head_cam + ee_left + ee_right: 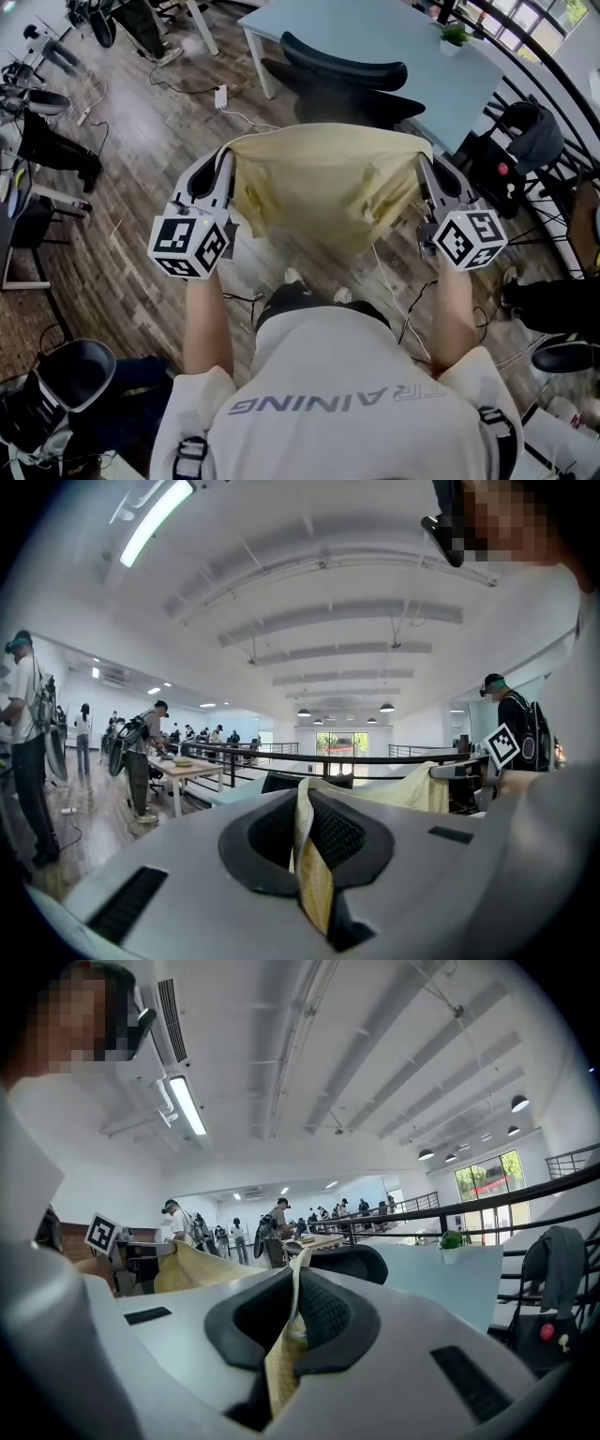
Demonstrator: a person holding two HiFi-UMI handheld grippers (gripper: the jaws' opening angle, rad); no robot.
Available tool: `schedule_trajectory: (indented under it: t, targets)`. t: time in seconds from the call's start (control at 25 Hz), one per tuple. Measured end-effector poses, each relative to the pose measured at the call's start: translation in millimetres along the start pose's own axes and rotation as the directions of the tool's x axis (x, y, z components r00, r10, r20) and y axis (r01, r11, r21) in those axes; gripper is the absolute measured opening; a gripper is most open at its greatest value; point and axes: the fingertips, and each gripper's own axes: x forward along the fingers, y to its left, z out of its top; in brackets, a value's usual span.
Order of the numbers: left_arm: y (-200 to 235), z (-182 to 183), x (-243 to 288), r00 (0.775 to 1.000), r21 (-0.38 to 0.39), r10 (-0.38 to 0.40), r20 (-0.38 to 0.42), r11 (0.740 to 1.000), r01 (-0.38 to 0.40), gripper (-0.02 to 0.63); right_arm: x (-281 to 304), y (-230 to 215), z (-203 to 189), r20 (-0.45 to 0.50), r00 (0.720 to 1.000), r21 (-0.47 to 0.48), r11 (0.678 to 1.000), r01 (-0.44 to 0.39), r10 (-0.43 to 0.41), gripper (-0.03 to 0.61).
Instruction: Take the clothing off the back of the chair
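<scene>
A pale yellow garment (323, 183) hangs stretched between my two grippers, in the air in front of the person's body. My left gripper (228, 159) is shut on its left top corner, and the cloth (309, 860) shows pinched between the dark pads. My right gripper (419, 164) is shut on the right top corner, with the cloth (281, 1354) pinched the same way. The black chair (347, 80) stands beyond the garment, its back bare, next to the light blue table (403, 37). The garment hangs clear of the chair.
A small potted plant (454, 36) stands on the table. A black railing (553, 84) runs along the right. Cables (234, 112) trail over the wooden floor. Other chairs and gear stand at the left and right edges. Several people stand far off in the left gripper view.
</scene>
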Motion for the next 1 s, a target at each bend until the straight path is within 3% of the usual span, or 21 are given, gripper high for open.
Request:
schedule_trajectory:
  t: [0.4, 1.0]
  targets:
    - [-48, -16, -37, 0.995, 0.034, 0.096, -0.002, 0.995, -0.096, 0.048, -54, -10, -6, 0.019, 0.999, -0.011, 0.999, 0.047, -0.047, 0.031]
    - [-64, -26, -47, 0.996, 0.011, 0.094, 0.012, 0.996, -0.094, 0.048, -69, -8, -8, 0.025, 0.999, -0.021, 0.999, 0.041, -0.040, 0.029]
